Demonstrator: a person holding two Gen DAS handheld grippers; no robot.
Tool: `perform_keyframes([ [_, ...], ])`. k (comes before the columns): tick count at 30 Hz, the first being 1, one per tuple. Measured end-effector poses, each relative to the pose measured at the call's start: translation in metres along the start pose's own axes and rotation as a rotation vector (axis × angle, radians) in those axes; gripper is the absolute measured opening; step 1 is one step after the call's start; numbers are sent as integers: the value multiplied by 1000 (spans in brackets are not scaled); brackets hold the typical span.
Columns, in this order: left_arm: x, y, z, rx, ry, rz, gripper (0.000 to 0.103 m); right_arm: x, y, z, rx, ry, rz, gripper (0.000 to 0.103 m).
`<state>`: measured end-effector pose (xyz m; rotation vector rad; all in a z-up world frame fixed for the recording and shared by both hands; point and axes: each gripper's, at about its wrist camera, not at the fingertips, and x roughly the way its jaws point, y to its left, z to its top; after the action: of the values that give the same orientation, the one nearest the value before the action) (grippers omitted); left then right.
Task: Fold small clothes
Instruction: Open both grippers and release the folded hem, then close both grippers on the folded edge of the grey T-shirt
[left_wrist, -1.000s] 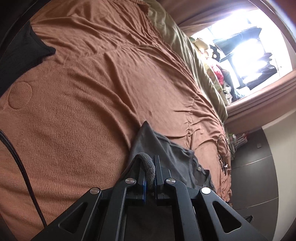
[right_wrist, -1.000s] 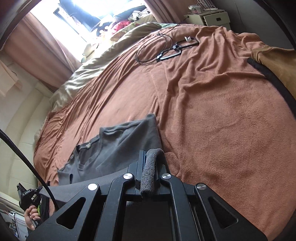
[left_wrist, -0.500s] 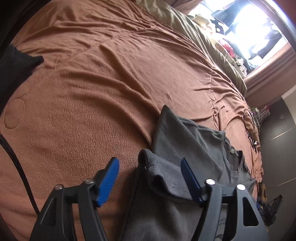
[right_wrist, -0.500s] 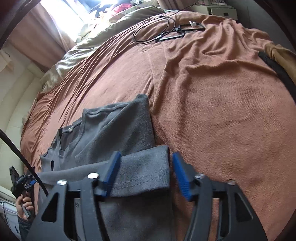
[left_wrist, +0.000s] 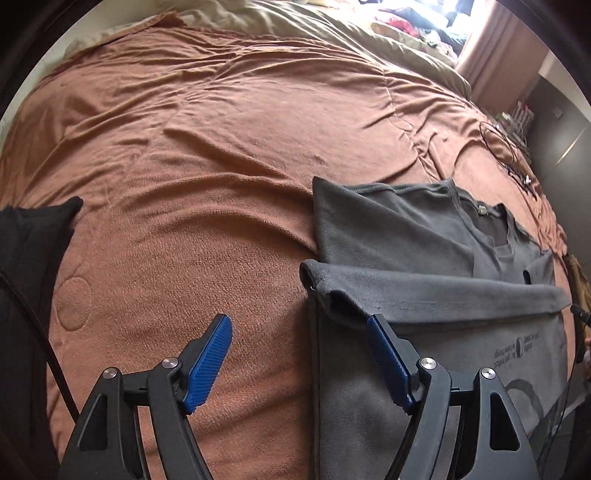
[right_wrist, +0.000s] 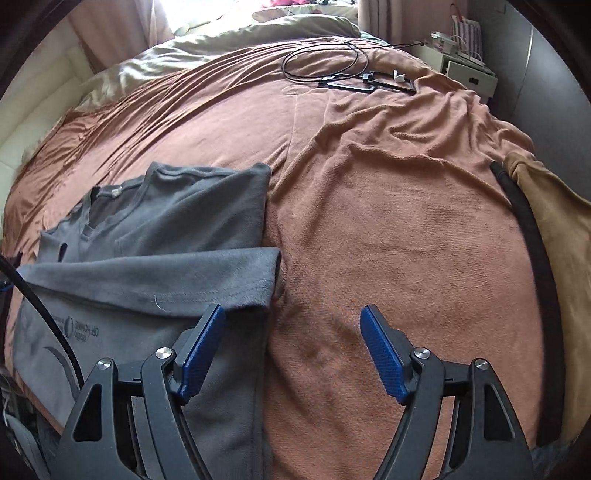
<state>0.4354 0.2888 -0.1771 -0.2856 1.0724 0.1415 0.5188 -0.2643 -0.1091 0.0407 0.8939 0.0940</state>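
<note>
A grey T-shirt (left_wrist: 424, 254) lies on the brown bedspread (left_wrist: 221, 155), its lower part folded up over the chest, the neck at the far end. It also shows in the right wrist view (right_wrist: 155, 258). My left gripper (left_wrist: 299, 358) is open and empty, its right finger over the shirt's left edge. My right gripper (right_wrist: 293, 347) is open and empty, its left finger over the shirt's right edge.
A black garment (left_wrist: 26, 266) lies at the left of the bed. Black cables and a black frame (right_wrist: 354, 77) lie at the far side. An ochre cloth with a black strap (right_wrist: 532, 229) is on the right. An olive duvet (right_wrist: 229, 48) lies at the head.
Both grippers were shut on the shirt's hem a second ago. They have opened, dropped the hem over the chest, and drawn back.
</note>
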Motion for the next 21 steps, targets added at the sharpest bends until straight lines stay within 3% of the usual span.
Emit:
perform_keyframes([
  [8,28,-26,-14,203,123,13,77,22,31,-1,-170,60,-37,74],
  [11,47,-34,-18,269,170,67,77,36,37,5,-195,70,-53,74],
  [21,65,-30,30,195,107,97,78,69,45,43,-193,38,-107,74],
])
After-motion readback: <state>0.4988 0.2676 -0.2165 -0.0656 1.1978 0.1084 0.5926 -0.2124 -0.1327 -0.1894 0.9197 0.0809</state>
